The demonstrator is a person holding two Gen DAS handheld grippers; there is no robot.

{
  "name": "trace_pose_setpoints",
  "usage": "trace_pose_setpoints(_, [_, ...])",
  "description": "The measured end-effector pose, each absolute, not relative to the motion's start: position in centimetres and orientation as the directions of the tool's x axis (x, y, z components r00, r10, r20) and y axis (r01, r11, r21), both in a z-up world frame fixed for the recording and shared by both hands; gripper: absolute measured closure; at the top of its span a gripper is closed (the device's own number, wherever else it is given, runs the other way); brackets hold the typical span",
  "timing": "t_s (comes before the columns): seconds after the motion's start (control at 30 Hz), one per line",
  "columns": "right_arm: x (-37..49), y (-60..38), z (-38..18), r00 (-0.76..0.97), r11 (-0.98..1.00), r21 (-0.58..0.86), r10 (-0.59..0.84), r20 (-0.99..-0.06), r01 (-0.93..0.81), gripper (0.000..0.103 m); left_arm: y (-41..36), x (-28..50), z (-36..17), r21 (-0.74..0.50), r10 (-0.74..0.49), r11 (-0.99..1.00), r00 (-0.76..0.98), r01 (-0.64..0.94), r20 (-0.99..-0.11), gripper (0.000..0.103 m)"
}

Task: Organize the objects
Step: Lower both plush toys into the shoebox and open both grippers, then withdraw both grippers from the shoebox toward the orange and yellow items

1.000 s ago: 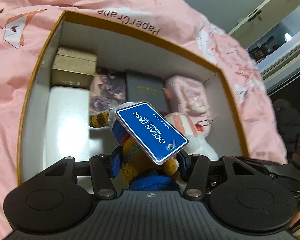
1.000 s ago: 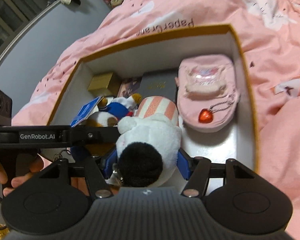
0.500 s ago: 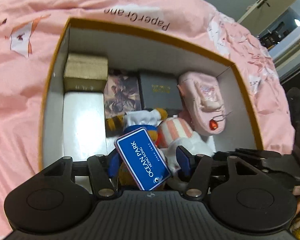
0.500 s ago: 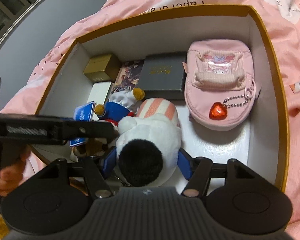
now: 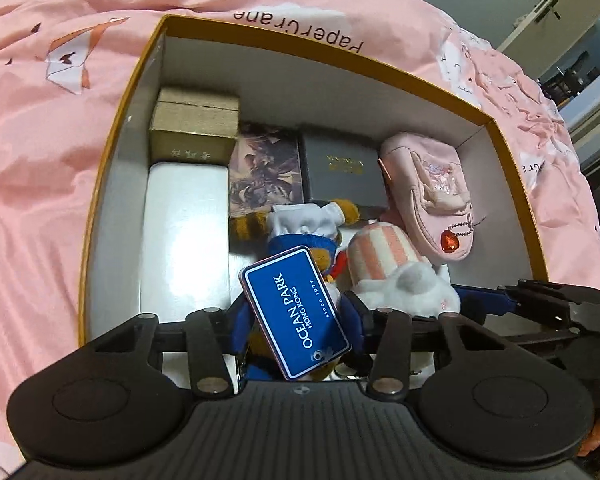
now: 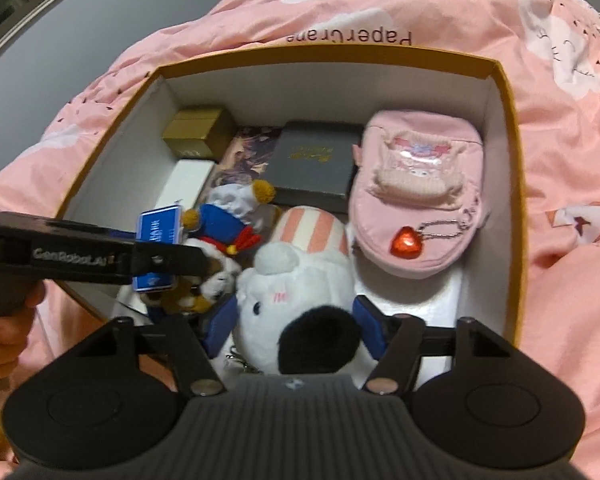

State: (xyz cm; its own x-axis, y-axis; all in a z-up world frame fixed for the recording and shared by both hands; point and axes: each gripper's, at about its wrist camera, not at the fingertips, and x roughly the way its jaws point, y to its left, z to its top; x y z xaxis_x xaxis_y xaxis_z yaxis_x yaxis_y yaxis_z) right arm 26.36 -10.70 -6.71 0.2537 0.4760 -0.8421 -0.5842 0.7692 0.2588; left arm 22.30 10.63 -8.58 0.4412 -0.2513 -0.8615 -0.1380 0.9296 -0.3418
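Pink bedding (image 5: 40, 152) lies all around the box (image 5: 112, 148), a yellow-rimmed carton with white walls, and we hold both grippers over its near side, angled down into it.

Our left gripper (image 5: 298, 320) has the tiger toy (image 5: 300, 232) between its blue pads, and the jaws are closing. From the left wrist view we cannot tell whether the pads press on the toy, since its blue tag (image 5: 296, 312) covers the spot. The toy lies lengthwise, white hat (image 5: 304, 220) toward the far wall.

Our right gripper (image 6: 296, 320) has the white plush (image 6: 296, 276) between its pads, which sit against its sides; these jaws are closing too. The plush has a black patch (image 6: 320, 340) near the camera and a pink-striped top (image 6: 312, 228) pointing away. It lies just beside the tiger toy, touching it.

Along the far wall, left to right, we see a gold box (image 5: 194, 128), a picture card (image 5: 264, 172), a grey case (image 5: 344, 172) and a pink pouch (image 5: 428, 196) with a red heart charm (image 5: 450, 242) on a chain. A white box (image 5: 184, 236) lies in front of the gold one, against the left wall.

A hand (image 6: 4, 332) on the left gripper's handle shows at the edge of the right wrist view.
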Motion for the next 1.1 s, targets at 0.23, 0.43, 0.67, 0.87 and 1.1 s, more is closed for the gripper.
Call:
trace_pose_setpoints(0.23, [27.2,-10.9,-7.9,0.197,0.73,0.388,0.574,-0.794,-0.563,0.047,10.6,21.5,-8.5,-0.324,-0.231,0.934,0.436,-0.15,-0.87,0.058])
trace_pose_setpoints(0.43, [27.0,-9.4,-7.8,0.207,0.729,0.332,0.541,-0.815,-0.599,0.047,10.6,21.8,-9.1,-0.325,-0.231,0.933,0.43,-0.158,-0.873,0.058])
trace_pose_setpoints(0.67, [25.7,-9.0,-6.5,0.278,0.733,0.236,0.505,-0.817,-0.638,0.042,10.1,20.7,-8.0,-0.323,-0.231,0.939,0.479,-0.118,-0.847,0.058])
trace_pose_setpoints(0.87, [23.5,-9.5,-4.4,0.376,0.747,0.161,0.495,-0.783,-0.645,0.039,9.8,18.4,-5.2,-0.297,-0.202,0.951,0.555,-0.086,-0.807,0.057])
trace_pose_setpoints(1.1, [19.2,-10.9,-0.6,0.479,0.752,0.132,0.534,-0.697,-0.646,0.036,9.4,14.8,-1.9,-0.246,-0.153,0.967,0.618,-0.067,-0.771,0.057])
